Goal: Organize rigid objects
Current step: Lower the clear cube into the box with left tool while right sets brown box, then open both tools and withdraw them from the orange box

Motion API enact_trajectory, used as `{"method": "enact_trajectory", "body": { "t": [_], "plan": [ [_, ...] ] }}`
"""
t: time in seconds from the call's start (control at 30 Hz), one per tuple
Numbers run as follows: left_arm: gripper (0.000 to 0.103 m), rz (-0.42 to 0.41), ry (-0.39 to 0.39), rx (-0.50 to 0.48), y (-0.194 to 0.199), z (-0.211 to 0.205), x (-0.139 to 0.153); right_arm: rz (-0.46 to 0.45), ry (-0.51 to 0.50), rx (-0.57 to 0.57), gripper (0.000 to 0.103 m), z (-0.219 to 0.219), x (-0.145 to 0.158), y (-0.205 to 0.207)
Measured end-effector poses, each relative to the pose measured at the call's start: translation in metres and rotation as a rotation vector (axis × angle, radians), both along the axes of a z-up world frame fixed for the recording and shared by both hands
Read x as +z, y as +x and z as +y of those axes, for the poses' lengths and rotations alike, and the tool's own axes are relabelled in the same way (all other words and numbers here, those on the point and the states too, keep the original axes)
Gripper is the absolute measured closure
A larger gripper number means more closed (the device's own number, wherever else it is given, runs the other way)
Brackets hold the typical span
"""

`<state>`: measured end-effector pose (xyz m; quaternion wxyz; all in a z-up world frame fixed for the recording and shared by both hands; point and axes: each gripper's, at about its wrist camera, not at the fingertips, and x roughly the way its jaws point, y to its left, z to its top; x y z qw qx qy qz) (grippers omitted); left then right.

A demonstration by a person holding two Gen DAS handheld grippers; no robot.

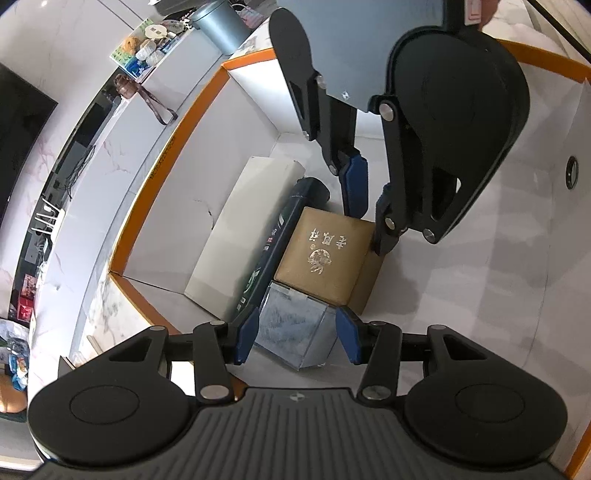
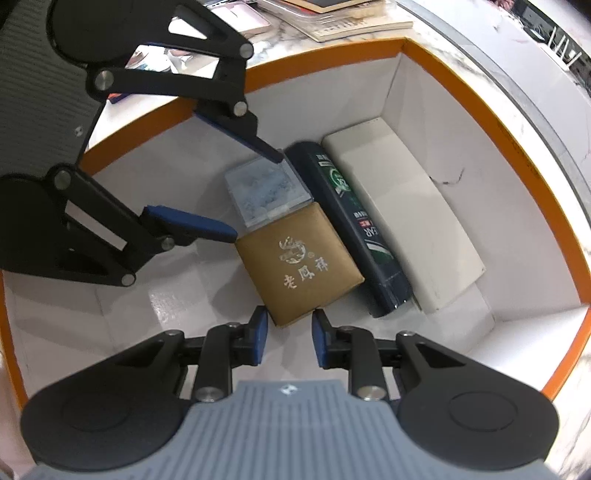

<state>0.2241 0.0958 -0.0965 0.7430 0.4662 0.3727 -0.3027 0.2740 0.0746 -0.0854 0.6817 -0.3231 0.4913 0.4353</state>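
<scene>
Both grippers reach into a white box with an orange rim (image 1: 166, 155) (image 2: 491, 99). On its floor lie a flat white box (image 1: 236, 236) (image 2: 402, 218), a dark shampoo bottle (image 1: 280, 236) (image 2: 351, 214), a tan jewellery box with gold lettering (image 1: 325, 254) (image 2: 299, 266) and a clear plastic case (image 1: 291, 328) (image 2: 264, 192). My left gripper (image 1: 297, 336) (image 2: 255, 192) is open, its fingers on either side of the clear case. My right gripper (image 2: 287, 338) (image 1: 364, 206) is open just above the near edge of the tan box.
Outside the box, a marble shelf holds a grey bin (image 1: 218, 26), small packets (image 1: 144, 51) and a brown strap (image 1: 147, 99). Books and papers (image 2: 343, 18) lie on the counter beyond the box's far wall. The box floor to the right (image 1: 480, 258) is bare.
</scene>
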Motion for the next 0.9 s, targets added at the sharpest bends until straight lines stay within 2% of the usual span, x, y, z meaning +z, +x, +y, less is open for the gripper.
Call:
{"method": "enact_trajectory", "body": {
  "t": [0.17, 0.3, 0.37, 0.53, 0.6, 0.63, 0.7, 0.77, 0.9],
  "plan": [
    [0.051, 0.001, 0.01, -0.001, -0.007, -0.001, -0.001, -0.013, 0.011, 0.013, 0.077, 0.003, -0.002, -0.001],
    [0.051, 0.033, 0.0, -0.014, -0.009, -0.001, 0.0, -0.078, 0.012, 0.094, 0.077, 0.005, -0.004, -0.013],
    [0.051, 0.034, 0.011, -0.019, -0.01, -0.002, -0.001, -0.08, 0.021, 0.096, 0.077, 0.004, -0.006, -0.014],
    [0.054, 0.034, 0.051, 0.009, -0.01, -0.006, -0.007, -0.059, 0.036, 0.034, 0.075, 0.006, -0.007, -0.011],
    [0.054, 0.039, 0.043, 0.024, -0.01, -0.005, -0.005, -0.076, 0.016, 0.012, 0.073, -0.011, -0.01, -0.011],
    [0.054, 0.043, 0.033, 0.033, -0.01, -0.005, -0.004, -0.089, 0.002, -0.009, 0.069, -0.005, -0.014, -0.009],
    [0.054, 0.059, 0.014, 0.052, -0.009, -0.005, 0.0, -0.117, -0.01, -0.05, 0.069, -0.001, -0.017, -0.011],
    [0.054, 0.055, -0.001, 0.066, -0.012, -0.006, 0.006, -0.134, 0.013, -0.084, 0.069, -0.005, -0.012, -0.021],
    [0.054, 0.051, -0.054, 0.098, -0.025, -0.015, 0.021, -0.151, 0.126, -0.169, 0.069, -0.027, 0.005, -0.044]
  ]
}}
